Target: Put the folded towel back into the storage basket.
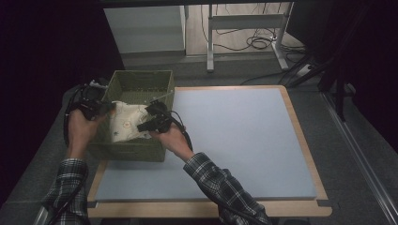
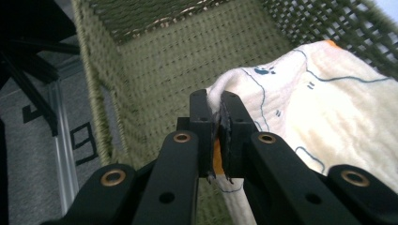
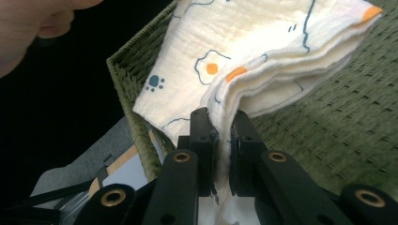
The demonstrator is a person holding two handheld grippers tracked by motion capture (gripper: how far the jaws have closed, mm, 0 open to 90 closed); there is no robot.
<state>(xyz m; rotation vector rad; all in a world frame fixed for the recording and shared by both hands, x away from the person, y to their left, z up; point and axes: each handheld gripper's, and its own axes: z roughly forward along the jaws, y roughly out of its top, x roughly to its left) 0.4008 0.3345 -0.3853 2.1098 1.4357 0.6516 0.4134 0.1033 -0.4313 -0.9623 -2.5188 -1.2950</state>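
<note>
A folded cream cloth (image 1: 124, 123) printed with orange spots, blue outlines and paw marks hangs inside a green woven basket (image 1: 141, 80) at the table's left edge. My left gripper (image 1: 104, 107) is shut on one edge of the cloth (image 2: 300, 112) at the basket's left wall. My right gripper (image 1: 148, 119) is shut on the opposite folded edge of the cloth (image 3: 263, 51), over the basket's right side. In the left gripper view the pads pinch the cloth's hem (image 2: 215, 140) in front of the basket wall (image 2: 159, 70). The woven basket floor (image 3: 347, 136) lies beneath the cloth in the right gripper view.
The basket stands on a pale blue mat (image 1: 234, 136) that covers a wood-edged table (image 1: 300, 140). Right of the basket the mat stretches wide. Behind the table stand a desk frame (image 1: 244, 23) and cables (image 1: 260, 42) on the floor. Dark curtains close off both sides.
</note>
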